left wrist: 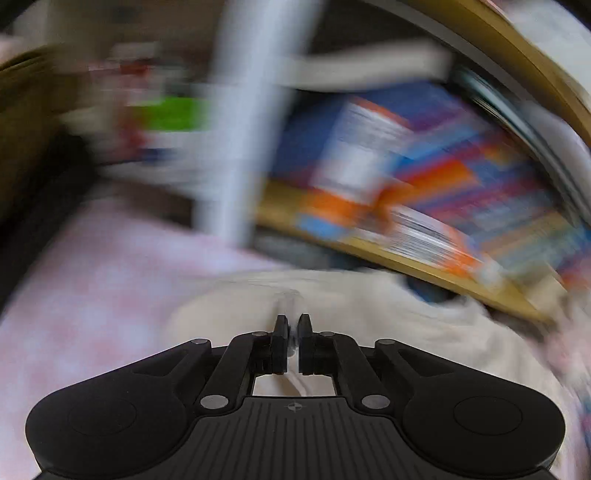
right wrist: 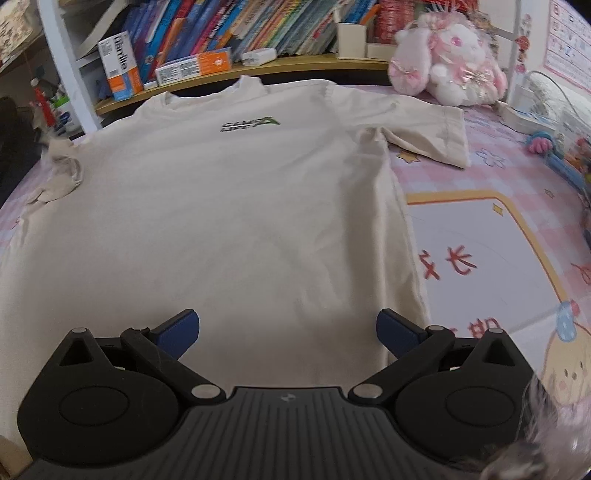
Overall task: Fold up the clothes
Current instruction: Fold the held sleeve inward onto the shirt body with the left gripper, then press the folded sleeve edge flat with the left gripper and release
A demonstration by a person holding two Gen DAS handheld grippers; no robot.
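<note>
Cream T-shirt (right wrist: 221, 206) lies spread flat on the pink tablecloth (right wrist: 491, 162), collar toward the bookshelf (right wrist: 258, 62). Right gripper (right wrist: 287, 332) hovers over the hem, jaws apart. Left gripper (left wrist: 293, 339) has its jaws together, apparently pinching cream fabric.

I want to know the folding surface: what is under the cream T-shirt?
Under the T-shirt lies a pink checked table cover, showing at both sides. On the right a white mat with an orange border passes beneath the shirt's edge. What lies under the shirt's middle is covered.

Pink plush rabbit (right wrist: 448, 66) beside shelved books (right wrist: 229, 26), pink tablecloth (right wrist: 491, 162)
</note>
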